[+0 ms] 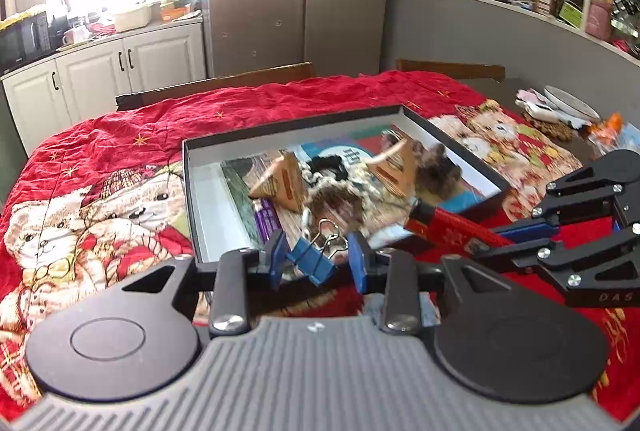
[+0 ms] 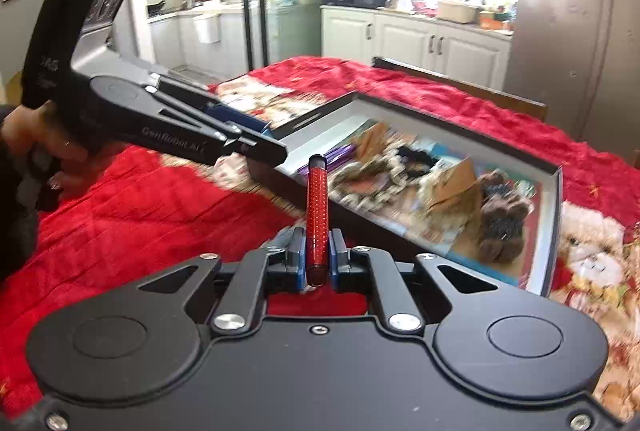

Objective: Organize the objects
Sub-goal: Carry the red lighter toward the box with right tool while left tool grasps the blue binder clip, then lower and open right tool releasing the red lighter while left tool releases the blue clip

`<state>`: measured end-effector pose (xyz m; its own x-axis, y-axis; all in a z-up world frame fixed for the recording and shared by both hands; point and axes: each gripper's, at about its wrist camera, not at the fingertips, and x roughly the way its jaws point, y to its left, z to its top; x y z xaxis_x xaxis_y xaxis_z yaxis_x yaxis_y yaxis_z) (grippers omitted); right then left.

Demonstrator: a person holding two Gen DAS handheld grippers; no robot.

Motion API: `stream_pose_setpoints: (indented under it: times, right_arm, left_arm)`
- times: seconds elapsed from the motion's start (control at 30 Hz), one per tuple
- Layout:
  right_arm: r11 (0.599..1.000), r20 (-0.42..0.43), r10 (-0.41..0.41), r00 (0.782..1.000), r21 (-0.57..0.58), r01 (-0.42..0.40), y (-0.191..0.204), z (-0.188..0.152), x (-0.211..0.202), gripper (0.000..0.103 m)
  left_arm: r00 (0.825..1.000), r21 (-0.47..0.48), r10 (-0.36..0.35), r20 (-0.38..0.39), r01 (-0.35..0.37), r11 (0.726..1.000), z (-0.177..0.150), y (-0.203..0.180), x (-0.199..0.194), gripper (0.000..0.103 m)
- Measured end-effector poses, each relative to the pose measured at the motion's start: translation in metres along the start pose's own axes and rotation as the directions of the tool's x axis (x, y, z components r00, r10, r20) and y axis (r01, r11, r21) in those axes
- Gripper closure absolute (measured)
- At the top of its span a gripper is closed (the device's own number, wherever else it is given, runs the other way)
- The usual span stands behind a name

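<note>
Just ahead of both grippers lay a shallow open box (image 1: 192, 187), dark outside and pale inside, resting on a red bear-print cloth (image 1: 120, 135) that covered the table. Inside it sat a jumble: two tan cardboard pyramids (image 1: 284, 183), one toward each end; a furry brown hair clip (image 2: 500, 227) at the end nearer the right gripper; a purple tube (image 1: 266, 219) at the end nearer the left gripper; a black item between the pyramids; and printed cards beneath them all, though blur hid finer detail. The left gripper (image 1: 318, 261) held a blue binder clip (image 1: 310, 259) between its blue pads, jaws partly closed on it, with the clip's wire handles pointing toward the box's near edge. The right gripper (image 2: 316, 255) had its jaws clamped tight on a red glittery tube (image 2: 316, 215), which stood nearly upright between the pads, its dark cap rising against the box's near wall. A hand (image 2: 36, 139) gripped the left gripper's handle.
</note>
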<state>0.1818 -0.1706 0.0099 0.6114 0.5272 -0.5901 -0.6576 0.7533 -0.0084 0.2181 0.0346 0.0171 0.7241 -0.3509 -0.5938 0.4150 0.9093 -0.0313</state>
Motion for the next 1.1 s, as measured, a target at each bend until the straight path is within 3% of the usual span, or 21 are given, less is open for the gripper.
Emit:
stream_pose_setpoints:
  times: [0.33,0.63,1.1]
  right_arm:
    - [0.99,0.011,-0.14,0.99,0.023,0.14,-0.019,0.025,0.047,0.092]
    - [0.98,-0.019,-0.188,0.982,0.07,0.188,-0.035,0.03,0.085,0.092]
    - [0.974,-0.048,-0.203,0.978,0.095,0.207,-0.047,0.028,0.105,0.092]
  left_arm:
    - [0.999,-0.036,0.034,-0.013,-0.035,0.999,0.02,0.013,0.049,0.066]
    - [0.998,-0.046,0.051,-0.038,-0.053,0.998,0.025,0.019,0.081,0.066]
    - [0.997,-0.034,0.054,-0.052,-0.056,0.998,0.025,0.017,0.1,0.066]
